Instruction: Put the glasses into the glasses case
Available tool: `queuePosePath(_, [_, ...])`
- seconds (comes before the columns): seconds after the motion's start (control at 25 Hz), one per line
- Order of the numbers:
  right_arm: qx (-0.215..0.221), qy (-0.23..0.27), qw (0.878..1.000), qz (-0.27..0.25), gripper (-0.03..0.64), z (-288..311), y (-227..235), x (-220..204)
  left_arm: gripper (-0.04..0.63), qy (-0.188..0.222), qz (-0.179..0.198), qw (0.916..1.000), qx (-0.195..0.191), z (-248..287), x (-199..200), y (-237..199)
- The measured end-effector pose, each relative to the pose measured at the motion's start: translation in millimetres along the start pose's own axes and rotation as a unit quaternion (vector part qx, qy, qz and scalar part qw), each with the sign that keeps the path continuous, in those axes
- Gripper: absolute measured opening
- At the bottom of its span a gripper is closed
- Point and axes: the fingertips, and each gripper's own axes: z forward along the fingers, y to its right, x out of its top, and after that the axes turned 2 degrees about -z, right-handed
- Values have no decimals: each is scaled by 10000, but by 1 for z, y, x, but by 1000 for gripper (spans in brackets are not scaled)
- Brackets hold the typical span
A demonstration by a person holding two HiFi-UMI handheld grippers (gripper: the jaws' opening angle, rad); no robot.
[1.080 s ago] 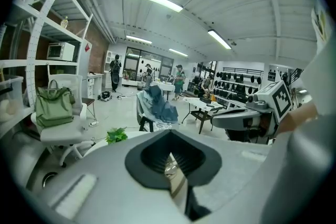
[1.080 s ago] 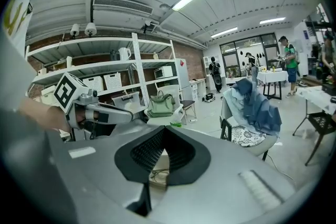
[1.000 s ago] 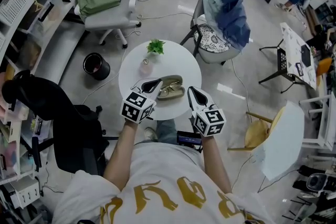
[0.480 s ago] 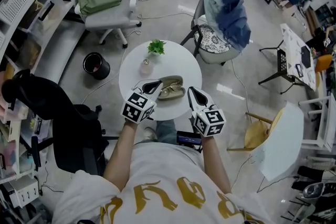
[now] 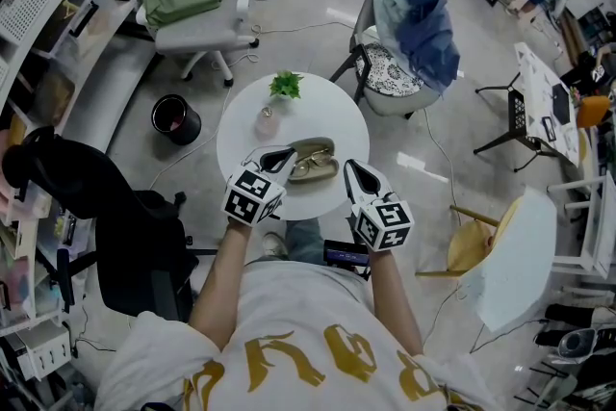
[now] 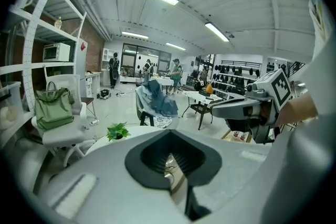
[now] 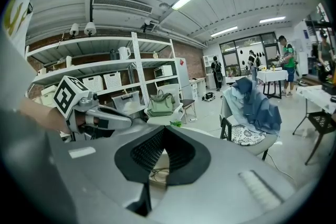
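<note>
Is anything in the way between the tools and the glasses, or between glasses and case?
Nothing visible. The glasses lie at the open case's near side, right ahead of the left tool; only bare table separates them from the right tool. The plant and jar stand beyond the case.

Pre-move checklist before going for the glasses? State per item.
1. Left gripper empty: ok, jaws together, nothing between.
2. Right gripper empty: ok, jaws together, nothing between.
3. Jaws apart for a grasp: not ok, both shut.
4. Glasses in view: ok, on the table by the glasses case.
5. Glasses already seated in case: cannot tell.
6. Plant out of the way: ok, far side.
</note>
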Motion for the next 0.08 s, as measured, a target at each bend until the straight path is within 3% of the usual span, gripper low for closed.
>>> queuePosePath(0.08, [-6,2,10000,8,26,-1,0,0,0,-13,-3,10000,-8,0,0,0])
